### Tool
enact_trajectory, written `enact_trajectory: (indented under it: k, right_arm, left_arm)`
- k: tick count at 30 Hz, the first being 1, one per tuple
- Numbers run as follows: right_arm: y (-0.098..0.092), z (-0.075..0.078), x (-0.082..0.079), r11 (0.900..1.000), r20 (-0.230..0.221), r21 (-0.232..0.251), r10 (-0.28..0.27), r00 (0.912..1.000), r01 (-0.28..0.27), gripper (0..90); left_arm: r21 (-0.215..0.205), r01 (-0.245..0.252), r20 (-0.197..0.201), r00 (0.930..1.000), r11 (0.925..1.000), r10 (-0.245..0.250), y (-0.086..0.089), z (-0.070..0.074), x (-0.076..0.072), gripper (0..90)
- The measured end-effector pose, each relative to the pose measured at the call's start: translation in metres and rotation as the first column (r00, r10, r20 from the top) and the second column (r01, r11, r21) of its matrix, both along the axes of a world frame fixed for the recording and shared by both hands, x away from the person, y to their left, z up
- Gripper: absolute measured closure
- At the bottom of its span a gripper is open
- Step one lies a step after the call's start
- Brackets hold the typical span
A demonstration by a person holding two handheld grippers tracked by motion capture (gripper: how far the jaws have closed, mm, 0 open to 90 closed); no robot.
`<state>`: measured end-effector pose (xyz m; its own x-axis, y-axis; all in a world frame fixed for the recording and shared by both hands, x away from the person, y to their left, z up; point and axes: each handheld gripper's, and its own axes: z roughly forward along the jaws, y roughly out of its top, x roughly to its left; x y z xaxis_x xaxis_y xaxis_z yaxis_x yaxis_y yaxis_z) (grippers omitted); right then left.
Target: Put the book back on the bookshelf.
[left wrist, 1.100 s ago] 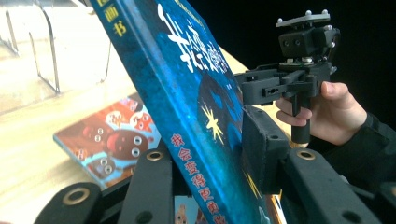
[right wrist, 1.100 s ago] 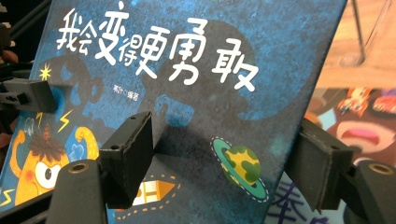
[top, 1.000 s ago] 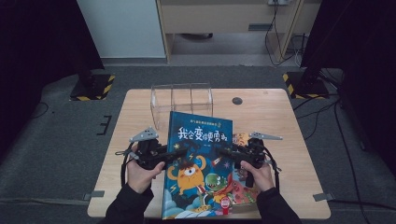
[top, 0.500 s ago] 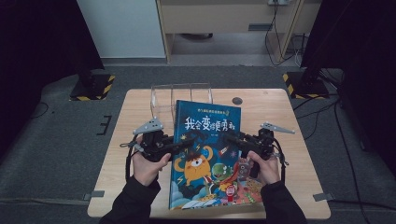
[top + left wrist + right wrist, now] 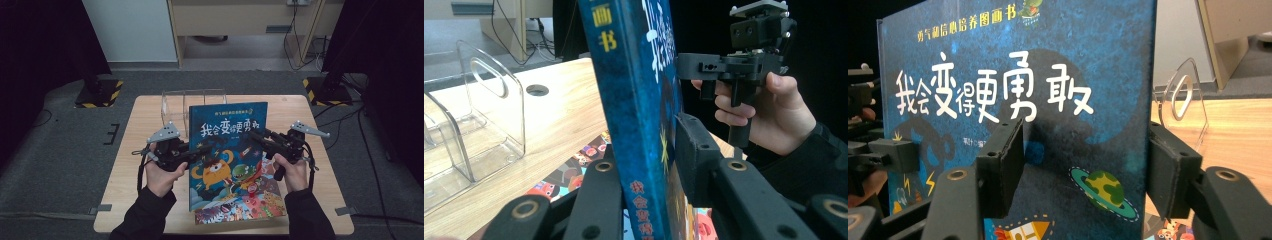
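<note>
Book (image 5: pixel 227 150): blue picture book, lifted off table (image 5: pixel 150 120), tilted up, long axis running away from the person toward clear rack (image 5: pixel 192 102) just behind. Left gripper (image 5: pixel 202 149): clamped on its left edge. Right gripper (image 5: pixel 256 135): jaws closing, straddling its right edge, pads not yet pressing.

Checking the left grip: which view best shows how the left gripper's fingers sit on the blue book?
The left gripper view: the blue book stands edge-on, squeezed between both fingers. The high view shows the left gripper at the cover's left edge, contact too small to judge. The right gripper view catches one far finger at that edge.
</note>
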<state>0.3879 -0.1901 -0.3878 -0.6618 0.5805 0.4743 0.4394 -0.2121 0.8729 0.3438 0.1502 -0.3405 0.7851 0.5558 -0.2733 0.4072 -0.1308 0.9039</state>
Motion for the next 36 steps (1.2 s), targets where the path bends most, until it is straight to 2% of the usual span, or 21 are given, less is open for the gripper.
enact_trajectory:
  k: [4,8,18,23,28,31,36]
  right_arm:
    - [0.001,-0.002,-0.002,1.000,0.026,0.003,0.009,0.9996,-0.009,38.1]
    - [0.006,-0.007,0.000,1.000,0.041,-0.004,0.017,0.9990,-0.017,33.5]
    - [0.013,-0.014,0.004,0.999,0.031,0.001,0.046,0.9985,-0.046,27.7]
    - [0.017,-0.021,0.008,0.997,0.017,-0.015,0.072,0.9973,-0.072,21.2]
    - [0.021,-0.027,0.012,0.993,-0.005,-0.002,0.121,0.9927,-0.121,17.8]
    - [0.024,-0.028,0.013,0.988,-0.029,0.033,0.152,0.9880,-0.151,18.2]
    - [0.021,-0.026,0.013,0.989,-0.031,0.029,0.146,0.9888,-0.145,21.6]
  left_arm:
    - [0.011,0.012,0.024,0.9996,0.9999,-0.013,0.001,0.000,-0.004,72.6]
    - [0.017,0.028,0.043,0.9987,0.9995,-0.029,0.002,0.000,-0.007,73.7]
    - [0.039,0.034,0.090,0.9952,0.9986,-0.038,0.000,0.001,-0.013,74.0]
    - [0.039,0.022,0.078,0.9966,0.9990,-0.025,0.002,-0.001,-0.012,73.7]
    - [0.035,0.024,0.075,0.9968,0.9991,-0.026,0.004,-0.002,-0.010,73.5]
    - [0.036,0.025,0.075,0.9968,0.9990,-0.028,0.004,-0.002,-0.010,73.5]
    - [0.029,0.027,0.077,0.9966,0.9992,-0.029,0.003,-0.002,-0.008,73.6]
